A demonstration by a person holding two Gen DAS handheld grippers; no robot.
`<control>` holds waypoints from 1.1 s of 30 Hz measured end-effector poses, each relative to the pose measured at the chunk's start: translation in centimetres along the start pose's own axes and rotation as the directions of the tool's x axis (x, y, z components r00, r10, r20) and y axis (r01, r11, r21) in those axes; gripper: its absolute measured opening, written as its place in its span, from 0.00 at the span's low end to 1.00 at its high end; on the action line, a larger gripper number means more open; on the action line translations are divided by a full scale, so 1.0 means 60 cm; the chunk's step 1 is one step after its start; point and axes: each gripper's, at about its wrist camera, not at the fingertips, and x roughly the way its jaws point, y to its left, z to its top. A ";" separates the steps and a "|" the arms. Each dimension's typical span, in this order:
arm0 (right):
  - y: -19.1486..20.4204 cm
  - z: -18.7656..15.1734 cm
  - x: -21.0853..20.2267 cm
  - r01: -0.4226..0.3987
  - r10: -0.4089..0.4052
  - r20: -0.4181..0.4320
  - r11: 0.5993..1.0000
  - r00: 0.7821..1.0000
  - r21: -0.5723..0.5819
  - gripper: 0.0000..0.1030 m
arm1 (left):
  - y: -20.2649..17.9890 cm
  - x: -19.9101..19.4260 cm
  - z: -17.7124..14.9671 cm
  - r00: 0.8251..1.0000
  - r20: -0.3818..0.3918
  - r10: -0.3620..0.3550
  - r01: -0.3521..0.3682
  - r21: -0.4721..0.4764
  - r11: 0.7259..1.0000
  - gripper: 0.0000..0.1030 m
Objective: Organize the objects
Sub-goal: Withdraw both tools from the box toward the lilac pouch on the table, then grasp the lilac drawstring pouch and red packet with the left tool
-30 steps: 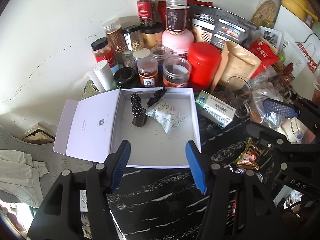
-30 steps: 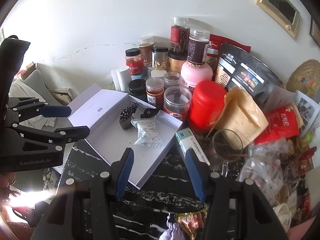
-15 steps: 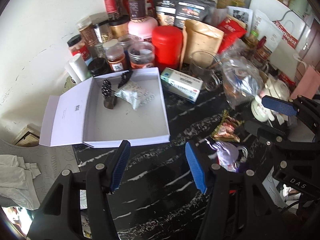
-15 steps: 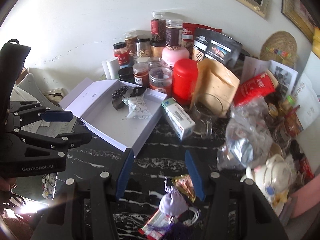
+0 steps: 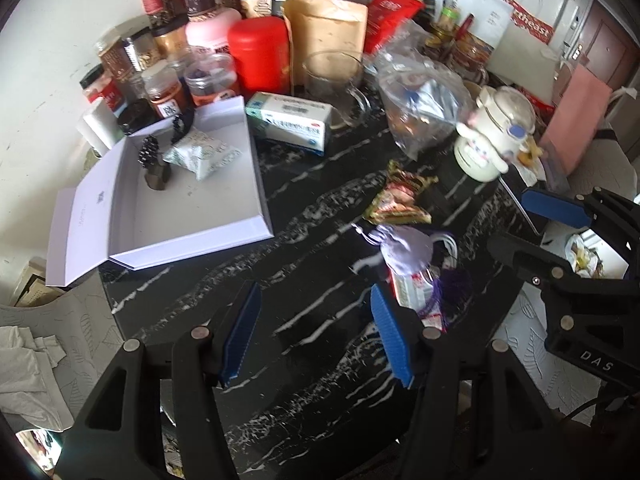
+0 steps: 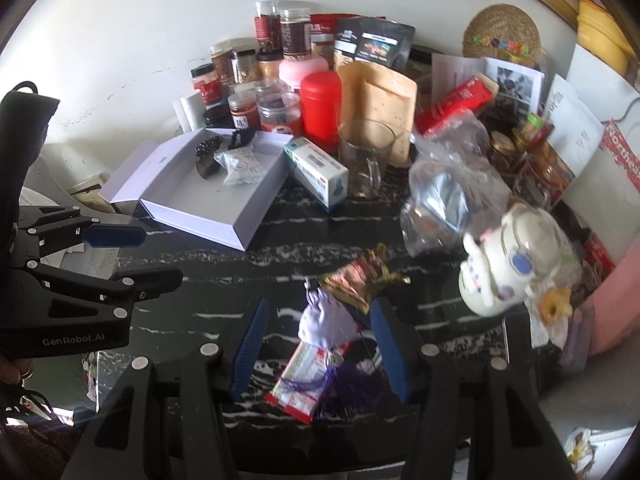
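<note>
An open white box [image 5: 224,216] [image 6: 256,216] lies on the black marble table [image 5: 304,280] and holds a black hair clip [image 5: 154,160], a dark hair tie [image 5: 182,124] and a silver sachet [image 5: 202,154]. A lilac pouch [image 5: 404,248] [image 6: 326,322] with a purple tassel, a red-and-white packet [image 6: 300,376] and a gold candy wrapper [image 5: 400,200] [image 6: 360,276] lie near the front edge. My right gripper [image 6: 318,346] is open, its fingers on either side of the pouch. My left gripper [image 5: 318,334] is open and empty over bare table, left of the pouch.
Several jars, a red canister [image 5: 260,52], a brown pouch [image 5: 326,36] and bags crowd the back by the wall. A green-and-white carton [image 5: 290,122], a glass mug [image 5: 334,84], a clear plastic bag [image 5: 424,108] and a cream teapot [image 5: 494,132] stand on the right.
Both grippers have pulled back and swung right, away from the white box toward the pouch and wrappers. Both stay open.
</note>
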 end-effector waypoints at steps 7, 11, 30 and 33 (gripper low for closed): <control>-0.027 -0.051 0.007 0.027 -0.025 -0.041 0.998 0.999 0.060 0.53 | -0.049 0.038 -0.017 0.998 -0.052 -0.035 0.037 0.047 0.998 0.54; -0.040 -0.075 0.015 0.039 -0.033 -0.069 0.996 0.997 0.085 0.53 | -0.071 0.064 -0.020 0.995 -0.086 -0.051 0.057 0.070 0.996 0.54; -0.116 -0.160 0.073 0.061 -0.020 -0.191 0.975 0.981 0.212 0.53 | -0.137 0.180 -0.042 0.967 -0.226 -0.119 0.137 0.063 0.989 0.54; -0.122 -0.168 0.085 0.056 -0.009 -0.206 0.973 0.978 0.223 0.53 | -0.143 0.196 -0.046 0.961 -0.245 -0.126 0.143 0.054 0.988 0.54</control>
